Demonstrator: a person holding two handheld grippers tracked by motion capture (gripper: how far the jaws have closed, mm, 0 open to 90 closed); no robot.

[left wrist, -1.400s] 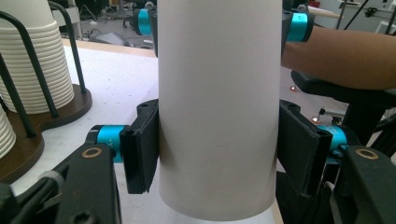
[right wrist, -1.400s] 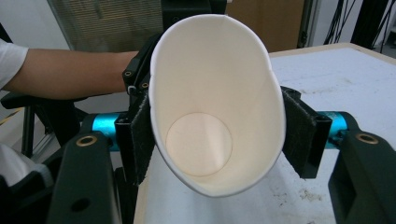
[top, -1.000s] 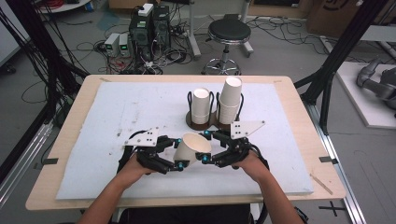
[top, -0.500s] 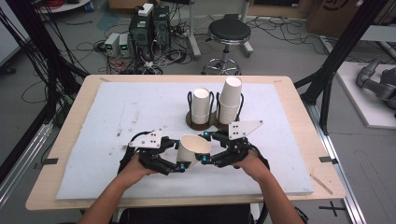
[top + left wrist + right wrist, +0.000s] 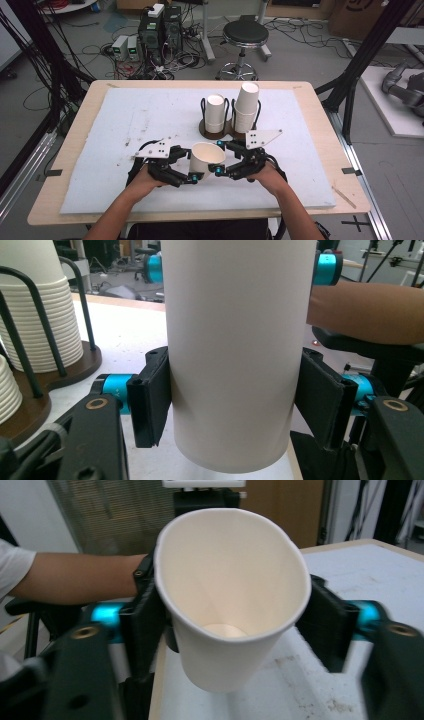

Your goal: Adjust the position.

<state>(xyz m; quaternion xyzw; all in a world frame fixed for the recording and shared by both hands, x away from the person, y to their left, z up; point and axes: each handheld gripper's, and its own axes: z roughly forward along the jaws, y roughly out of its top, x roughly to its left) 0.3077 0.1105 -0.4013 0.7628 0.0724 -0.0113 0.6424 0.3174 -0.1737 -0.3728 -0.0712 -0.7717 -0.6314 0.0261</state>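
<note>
Both grippers hold a white paper cup (image 5: 206,159) just above the white mat at the front middle, its mouth tilted toward the right gripper. My left gripper (image 5: 192,166) is shut on the cup's lower body (image 5: 230,355), with one pad (image 5: 155,395) pressed on each side. My right gripper (image 5: 220,157) is shut on the cup near its rim (image 5: 230,605), which is squeezed into an oval between the pads (image 5: 142,625). Both pairs of jaws have just eased open slightly, and the cup is still pinched between them.
Behind the grippers stands a brown-based wire cup holder (image 5: 218,134) with two stacks of white cups: a shorter one (image 5: 216,112) and a taller one (image 5: 246,105). The shorter stack (image 5: 40,305) also appears in the left gripper view. The white mat (image 5: 125,115) covers most of the wooden table.
</note>
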